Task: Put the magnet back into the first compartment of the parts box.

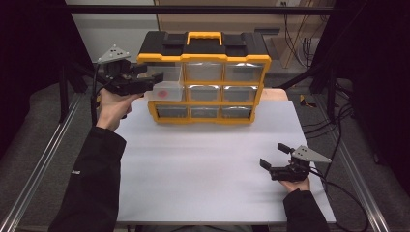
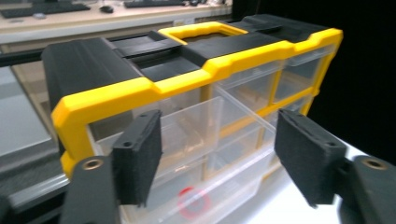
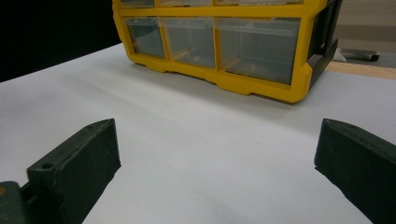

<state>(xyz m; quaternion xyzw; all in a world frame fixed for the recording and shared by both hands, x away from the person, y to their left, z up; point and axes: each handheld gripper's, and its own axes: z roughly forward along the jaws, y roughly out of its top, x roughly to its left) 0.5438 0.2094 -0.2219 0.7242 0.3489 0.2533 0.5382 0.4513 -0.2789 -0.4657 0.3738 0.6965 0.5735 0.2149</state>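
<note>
White matte sheet (image 1: 208, 164) covers my table, with dark framing and cables around it. At its far edge stands the yellow-and-black plastic organizer (image 1: 205, 77) of clear drawers; two left drawers (image 1: 164, 82) stick out. My left gripper (image 1: 152, 75) gapes beside them, holding nothing. My right gripper (image 1: 274, 155) rests wide near the right edge.

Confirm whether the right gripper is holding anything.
No: in the right gripper view, the right gripper has its fingers spread wide over the bare white table, with nothing between them.
</note>
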